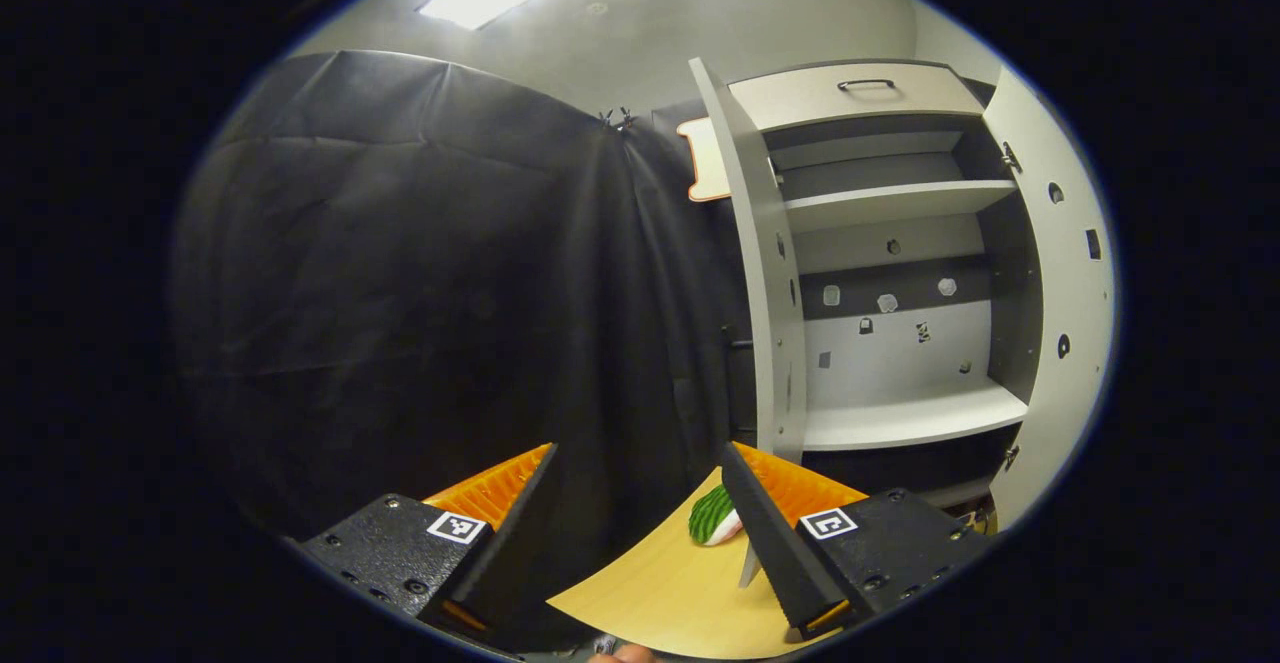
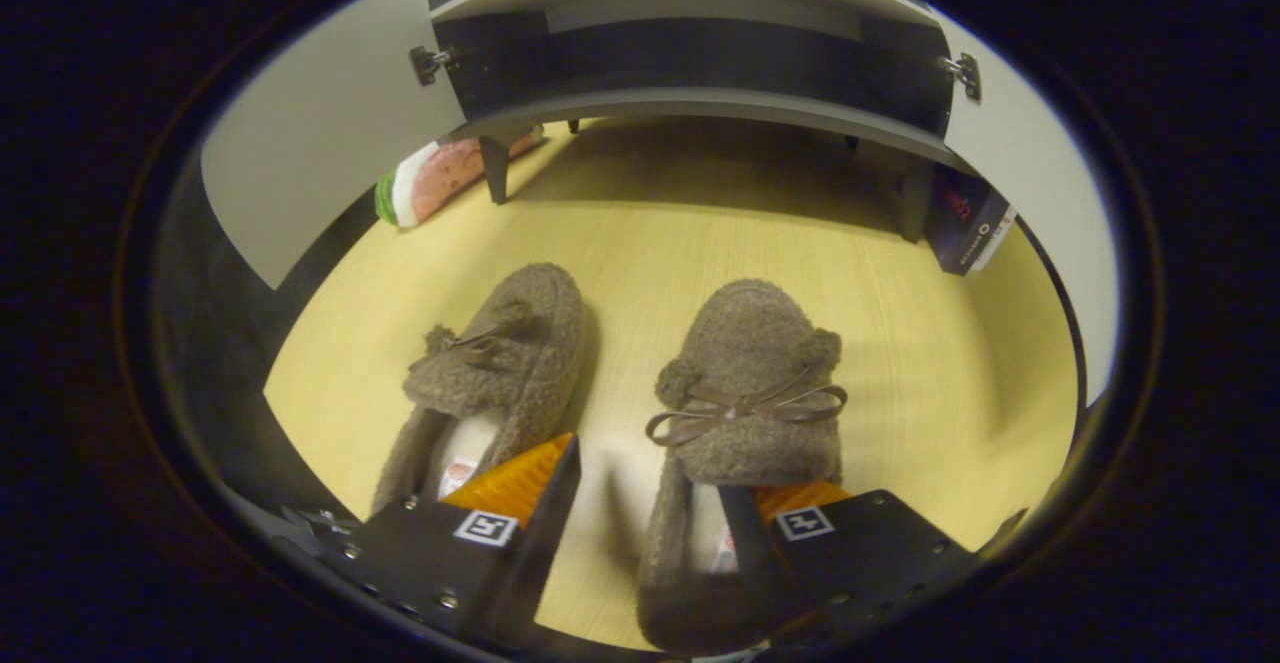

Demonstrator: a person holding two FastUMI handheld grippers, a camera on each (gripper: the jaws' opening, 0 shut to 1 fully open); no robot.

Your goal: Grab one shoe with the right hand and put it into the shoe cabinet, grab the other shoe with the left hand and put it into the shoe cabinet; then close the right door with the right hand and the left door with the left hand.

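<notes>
**Both tools open; slippers on table before cabinet**

Your right tool (image 2: 645, 533) is spread wide and grips nothing. Its right finger sits inside the heel opening of the right slipper (image 2: 745, 413); the left slipper (image 2: 500, 363) lies just beside the other finger. Insole labels are too small to read.

Your left tool (image 1: 640, 533) is wide open, empty, raised facing the shoe cabinet (image 1: 900, 273), doors open, shelves bare.
</notes>
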